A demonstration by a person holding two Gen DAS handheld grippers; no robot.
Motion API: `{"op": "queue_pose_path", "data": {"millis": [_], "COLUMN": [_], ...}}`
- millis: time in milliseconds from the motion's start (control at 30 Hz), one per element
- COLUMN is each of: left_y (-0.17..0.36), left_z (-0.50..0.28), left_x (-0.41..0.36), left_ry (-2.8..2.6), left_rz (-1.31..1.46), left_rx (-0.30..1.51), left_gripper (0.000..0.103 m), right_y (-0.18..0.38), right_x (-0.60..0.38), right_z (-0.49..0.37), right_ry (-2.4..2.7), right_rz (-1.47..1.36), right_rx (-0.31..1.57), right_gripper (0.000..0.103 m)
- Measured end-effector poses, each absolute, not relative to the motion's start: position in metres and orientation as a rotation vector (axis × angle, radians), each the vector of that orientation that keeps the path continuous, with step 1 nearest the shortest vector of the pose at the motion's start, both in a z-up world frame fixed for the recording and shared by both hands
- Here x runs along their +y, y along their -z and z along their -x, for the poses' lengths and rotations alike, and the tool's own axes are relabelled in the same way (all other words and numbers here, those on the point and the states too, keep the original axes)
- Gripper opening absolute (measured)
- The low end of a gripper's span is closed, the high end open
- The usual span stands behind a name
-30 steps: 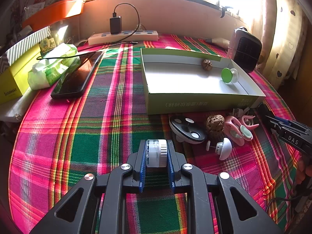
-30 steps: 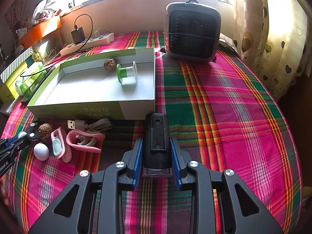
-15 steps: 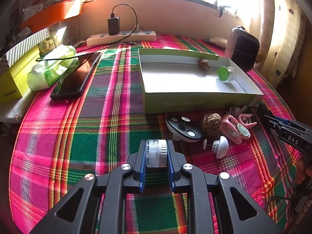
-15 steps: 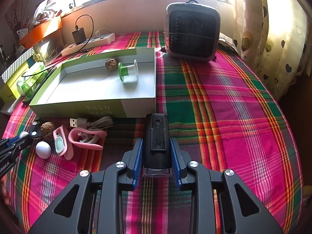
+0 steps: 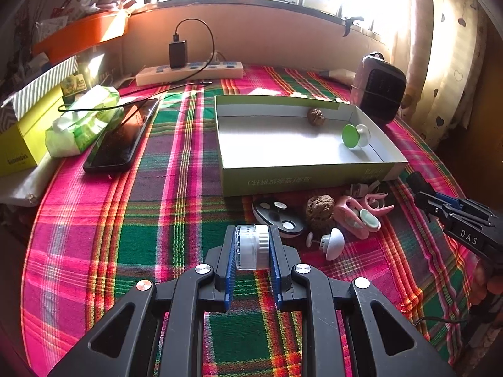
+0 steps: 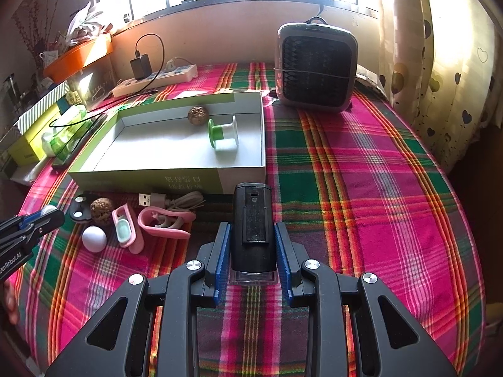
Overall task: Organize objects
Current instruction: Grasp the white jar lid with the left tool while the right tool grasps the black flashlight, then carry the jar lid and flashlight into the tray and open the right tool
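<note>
My left gripper (image 5: 252, 245) is shut on a small white round jar (image 5: 251, 246), held above the plaid cloth in front of the green box (image 5: 301, 179). My right gripper (image 6: 253, 245) is shut on a black oblong device (image 6: 253, 223), just before the box's near wall (image 6: 188, 180). The box holds a walnut (image 5: 315, 116) and a green-and-white spool (image 5: 354, 136). Loose on the cloth before the box lie a black oval piece (image 5: 276, 216), a second walnut (image 5: 320, 209), pink clips (image 5: 358, 215), a white mushroom-shaped knob (image 5: 331, 241) and a USB cable (image 6: 176, 201).
A small dark heater (image 6: 316, 67) stands at the back right. A power strip with charger (image 5: 188, 70), a phone (image 5: 122, 138), a tissue pack (image 5: 81, 122) and yellow boxes (image 5: 22, 132) lie at the left. Curtains (image 6: 440, 62) hang at the right.
Both grippers have drawn back a little with their objects still held; the box and loose items look slightly farther away. Nothing was let go.
</note>
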State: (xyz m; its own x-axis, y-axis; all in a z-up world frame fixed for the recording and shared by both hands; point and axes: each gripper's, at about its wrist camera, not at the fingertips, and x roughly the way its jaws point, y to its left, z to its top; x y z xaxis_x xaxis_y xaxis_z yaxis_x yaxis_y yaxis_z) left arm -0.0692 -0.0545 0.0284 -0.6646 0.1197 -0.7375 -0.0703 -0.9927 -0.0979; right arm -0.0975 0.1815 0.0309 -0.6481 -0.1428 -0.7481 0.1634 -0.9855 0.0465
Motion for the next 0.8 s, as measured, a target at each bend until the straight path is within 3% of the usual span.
{"op": "queue_pose_path", "data": {"millis": [800], "left_y": [-0.065], "left_z": [0.123], "left_x": [-0.033], "left_ry": [-2.727], "left_rz": [1.174], "left_rx": [-0.044], "left_gripper": [0.017], "right_y": [-0.071], "right_x": [0.146], "right_z": [0.135], "right_ry": [2.609], "right_rz": [-1.155], "right_rx": [0.053], "right_gripper": [0.029]}}
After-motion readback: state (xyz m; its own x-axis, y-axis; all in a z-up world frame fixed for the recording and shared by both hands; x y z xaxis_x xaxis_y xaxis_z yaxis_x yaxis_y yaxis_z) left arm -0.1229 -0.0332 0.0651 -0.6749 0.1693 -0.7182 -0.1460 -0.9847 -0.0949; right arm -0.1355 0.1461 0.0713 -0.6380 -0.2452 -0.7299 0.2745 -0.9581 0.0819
